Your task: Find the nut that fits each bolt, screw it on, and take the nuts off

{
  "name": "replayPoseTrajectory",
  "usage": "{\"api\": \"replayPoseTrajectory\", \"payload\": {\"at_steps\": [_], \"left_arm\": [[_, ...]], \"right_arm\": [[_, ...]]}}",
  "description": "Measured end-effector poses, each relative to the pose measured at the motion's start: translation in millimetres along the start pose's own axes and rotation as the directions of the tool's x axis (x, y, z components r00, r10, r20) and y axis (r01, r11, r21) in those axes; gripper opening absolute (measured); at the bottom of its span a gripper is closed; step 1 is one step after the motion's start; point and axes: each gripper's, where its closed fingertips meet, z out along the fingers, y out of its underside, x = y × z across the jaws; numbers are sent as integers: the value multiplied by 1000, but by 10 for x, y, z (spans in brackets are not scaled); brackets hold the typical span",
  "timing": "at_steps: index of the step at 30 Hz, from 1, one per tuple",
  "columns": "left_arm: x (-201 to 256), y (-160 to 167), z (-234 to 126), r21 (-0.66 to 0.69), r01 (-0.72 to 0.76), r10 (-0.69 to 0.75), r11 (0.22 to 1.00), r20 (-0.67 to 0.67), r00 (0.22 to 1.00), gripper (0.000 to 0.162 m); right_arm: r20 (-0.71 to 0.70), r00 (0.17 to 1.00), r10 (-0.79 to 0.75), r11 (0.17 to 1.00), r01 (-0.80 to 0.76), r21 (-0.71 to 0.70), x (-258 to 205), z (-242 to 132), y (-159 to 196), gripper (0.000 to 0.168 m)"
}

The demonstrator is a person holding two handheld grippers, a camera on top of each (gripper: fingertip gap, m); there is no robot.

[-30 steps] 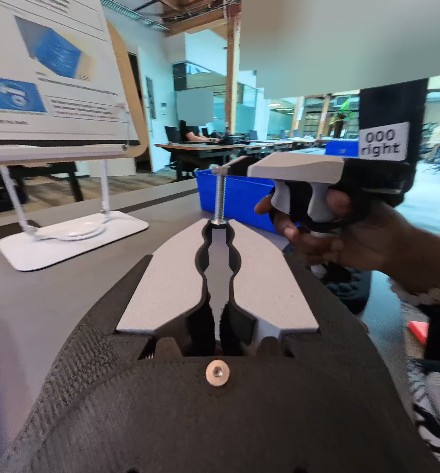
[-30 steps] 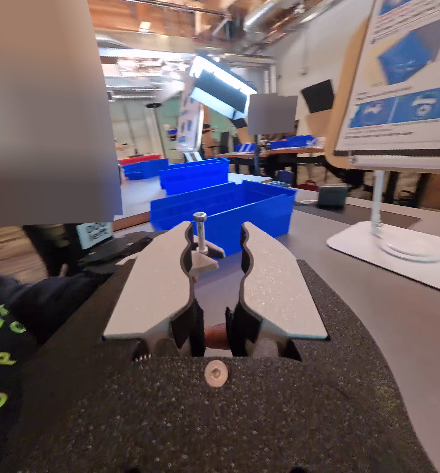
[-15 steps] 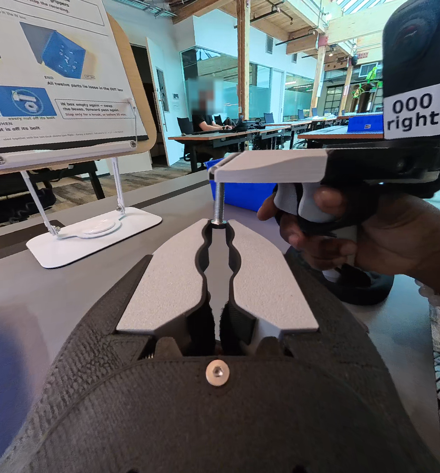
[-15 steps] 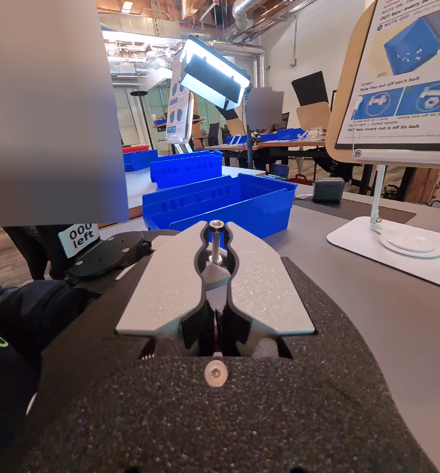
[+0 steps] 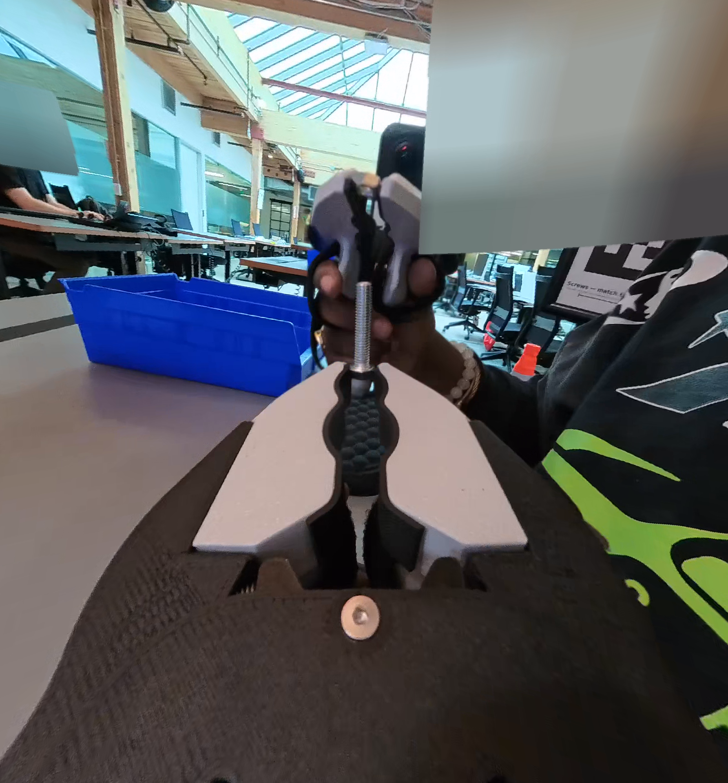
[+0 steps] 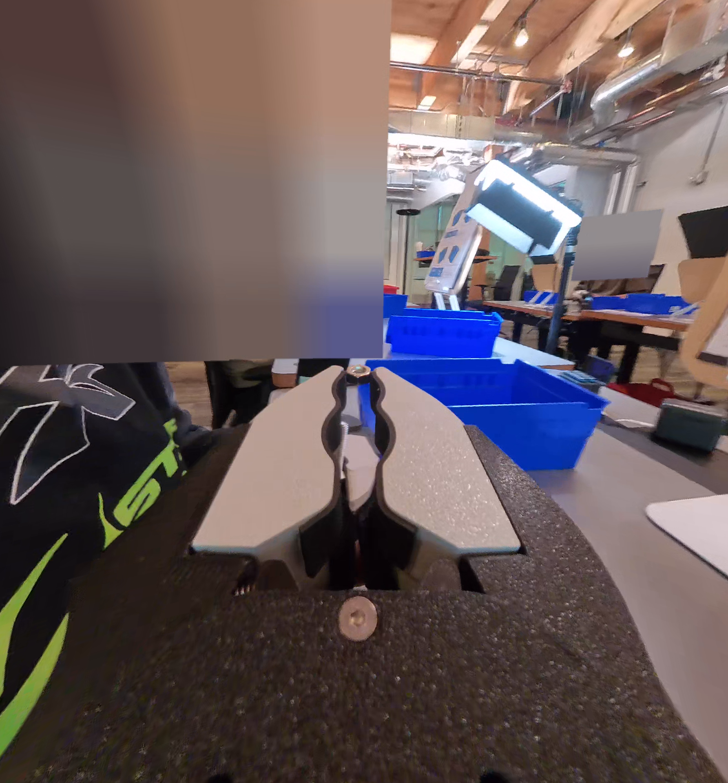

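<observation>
**Nut off, bolt held upright**

Clearly, in the left wrist view the left gripper [image 5: 361, 373] has its jaws closed on the head end of a bolt [image 5: 362, 326], so the threaded shank stands up bare toward twelve o'clock. No nut shows on that thread. Holding it by the head probably leaves the whole thread free for fitting or removing a nut. Beyond it, at twelve o'clock, the right gripper [image 5: 370, 186] is held in a hand [image 5: 366, 313] and faces back toward the camera, with something small and pale at its tips. A blue bin [image 5: 184, 326] sits on the grey surface [image 5: 78, 445] at ten o'clock.

Next, in the right wrist view the right gripper's jaws are closed on a small hex nut [image 6: 357, 373] pinched at their very tips, at twelve o'clock. Through the gap below, the bolt's thread shows, apart from the nut. Judging by this, the nut has come off and is ready to drop; another view of the blue bin lies near, at two o'clock.
</observation>
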Motion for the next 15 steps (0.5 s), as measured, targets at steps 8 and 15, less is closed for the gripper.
{"api": "replayPoseTrajectory", "payload": {"at_steps": [8,15], "left_arm": [[-87,-54,-39,35,4,-6,999,50,999,10],[-109,-50,-41,32,0,-2,999,62,998,10]], "right_arm": [[-502,848,-172,924,-38,-381,1005,-1122,6,10],[-693,614,-379,652,-354,-670,1668,-2556,359,11]]}}
